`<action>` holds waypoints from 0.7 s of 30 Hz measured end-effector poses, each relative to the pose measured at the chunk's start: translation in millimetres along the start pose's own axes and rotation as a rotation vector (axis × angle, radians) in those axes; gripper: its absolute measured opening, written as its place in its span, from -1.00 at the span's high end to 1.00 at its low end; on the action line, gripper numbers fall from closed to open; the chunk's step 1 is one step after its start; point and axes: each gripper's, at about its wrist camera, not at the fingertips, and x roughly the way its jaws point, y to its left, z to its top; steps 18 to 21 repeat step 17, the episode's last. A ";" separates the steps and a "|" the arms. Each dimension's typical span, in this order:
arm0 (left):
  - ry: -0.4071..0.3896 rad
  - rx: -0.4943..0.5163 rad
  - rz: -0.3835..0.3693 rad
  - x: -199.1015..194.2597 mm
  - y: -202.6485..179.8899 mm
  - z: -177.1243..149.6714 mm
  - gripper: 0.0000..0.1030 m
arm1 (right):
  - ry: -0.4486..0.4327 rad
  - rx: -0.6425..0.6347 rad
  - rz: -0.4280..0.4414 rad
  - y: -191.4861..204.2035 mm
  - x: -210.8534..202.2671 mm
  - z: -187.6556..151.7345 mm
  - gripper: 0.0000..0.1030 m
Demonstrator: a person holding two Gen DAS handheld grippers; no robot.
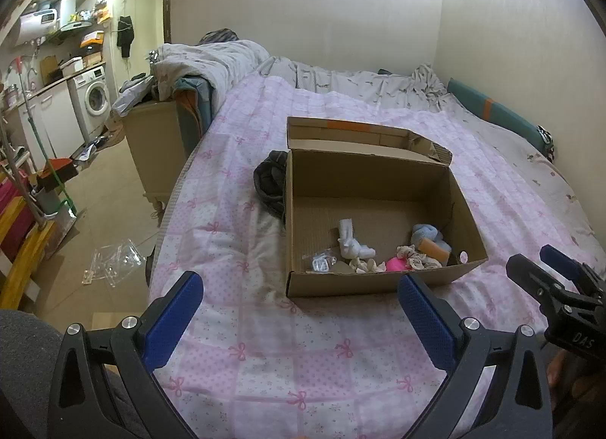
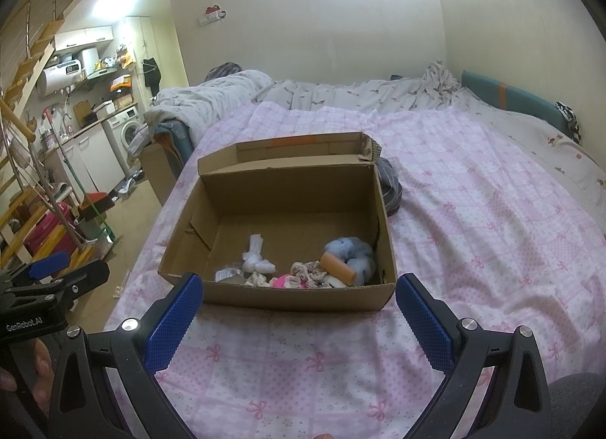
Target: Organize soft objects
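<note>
An open cardboard box [image 1: 378, 280] [image 2: 288, 297] sits on the pink bedspread. Inside lie a white sock [image 1: 352, 244] [image 2: 255, 255], a blue fluffy item [image 1: 426, 233] [image 2: 354, 249], an orange roll [image 1: 435, 247] [image 2: 338, 266], a beige scrunchie [image 1: 414, 257] [image 2: 308, 274] and a pink item [image 1: 395, 264] [image 2: 282, 281]. My left gripper [image 1: 301, 310] hovers open in front of the box, nothing between its fingers. My right gripper [image 2: 299, 310] is open too, just short of the box's near wall, and shows at the right edge of the left wrist view [image 1: 545, 268].
A dark rolled garment [image 1: 270, 181] [image 2: 390, 189] lies against the box's far side. A crumpled grey duvet [image 1: 212, 60] is piled at the bed's far end. The bed's left edge drops to a floor with clear plastic pieces [image 1: 113, 261] and kitchen clutter.
</note>
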 end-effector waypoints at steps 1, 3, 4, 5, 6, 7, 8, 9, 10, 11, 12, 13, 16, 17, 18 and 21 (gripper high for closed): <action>-0.001 0.000 0.000 0.0 0.0 0.0 -0.99 | -0.001 0.000 0.001 0.0 0.0 0.1 -1.00; 0.000 -0.001 0.001 0.3 0.0 0.0 -0.99 | 0.000 -0.001 0.000 0.0 0.2 0.0 -1.00; 0.001 -0.001 0.001 0.5 -0.1 -0.1 -0.99 | 0.000 0.000 0.000 -0.1 0.6 -0.1 -1.00; 0.003 -0.001 0.002 0.5 0.0 -0.2 -0.99 | 0.002 0.000 0.001 -0.1 0.7 -0.2 -1.00; 0.001 -0.001 0.002 0.0 -0.1 0.0 -0.99 | 0.001 -0.001 -0.001 0.1 0.2 -0.1 -1.00; 0.000 -0.001 0.002 -0.1 -0.2 0.0 -0.99 | 0.001 -0.003 -0.002 0.3 0.3 -0.2 -1.00; 0.000 0.000 0.001 0.1 0.0 0.1 -0.99 | 0.002 -0.004 -0.001 0.8 0.2 -0.3 -1.00; 0.000 -0.001 0.001 0.1 0.0 0.1 -0.99 | 0.001 -0.003 0.000 0.6 0.1 -0.3 -1.00; 0.001 -0.001 0.000 0.1 0.0 0.1 -0.99 | 0.000 -0.003 -0.001 0.6 0.1 -0.4 -1.00; 0.001 -0.001 -0.002 0.1 0.0 0.1 -0.99 | 0.001 -0.004 -0.002 0.7 0.2 -0.4 -1.00; 0.001 -0.002 -0.005 0.2 -0.3 0.0 -0.99 | 0.001 -0.002 -0.001 0.6 0.0 -0.3 -1.00; 0.002 -0.002 -0.005 0.1 0.4 -0.4 -0.99 | 0.001 -0.002 0.000 0.6 0.1 -0.3 -1.00; 0.012 -0.001 -0.003 1.6 0.7 -1.7 -0.99 | 0.000 -0.001 -0.001 0.9 0.1 -0.5 -1.00; 0.012 -0.003 -0.005 1.7 1.3 -1.5 -0.99 | 0.000 -0.001 -0.001 0.9 0.1 -0.5 -1.00; 0.012 -0.003 -0.005 1.7 1.3 -1.5 -0.99 | 0.000 -0.001 -0.001 0.9 0.1 -0.5 -1.00; 0.012 -0.003 -0.005 1.7 1.3 -1.5 -0.99 | 0.000 -0.001 -0.001 0.9 0.1 -0.5 -1.00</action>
